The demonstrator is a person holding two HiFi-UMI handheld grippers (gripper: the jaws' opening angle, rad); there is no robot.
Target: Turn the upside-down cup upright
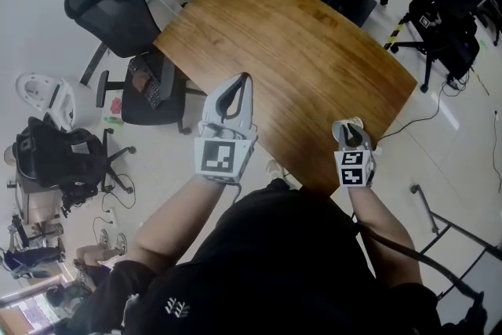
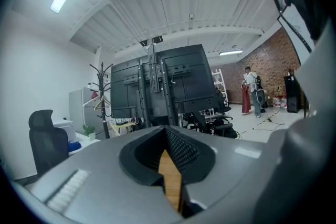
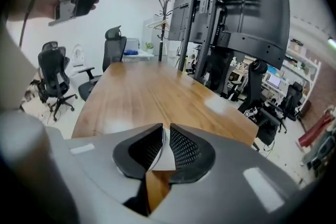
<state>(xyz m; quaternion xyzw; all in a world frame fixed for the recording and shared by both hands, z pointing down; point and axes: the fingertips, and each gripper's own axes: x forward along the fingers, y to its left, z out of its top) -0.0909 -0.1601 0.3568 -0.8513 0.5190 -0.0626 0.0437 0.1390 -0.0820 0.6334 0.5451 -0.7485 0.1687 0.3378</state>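
R gripper (image 3: 166, 125) pinches cup (image 3: 164, 158) wall; L gripper (image 2: 165, 127) closed, over table (image 1: 298, 51).

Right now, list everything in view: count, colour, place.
table: 1, brown wood, centre
office chairs: several, black, on the floor left of the table
screen stands: a cluster, black, past the table's far end
coat rack: 1, dark, by the white wall
standing person: 1, far off by the brick wall
cup: none I can identify
white sliver: 1, between the right jaws; can't tell what it is
left gripper: 1, grey, jaws together, empty
right gripper: 1, grey, tilted down at the table, jaws nearly together; can't tell if they pinch the sliver
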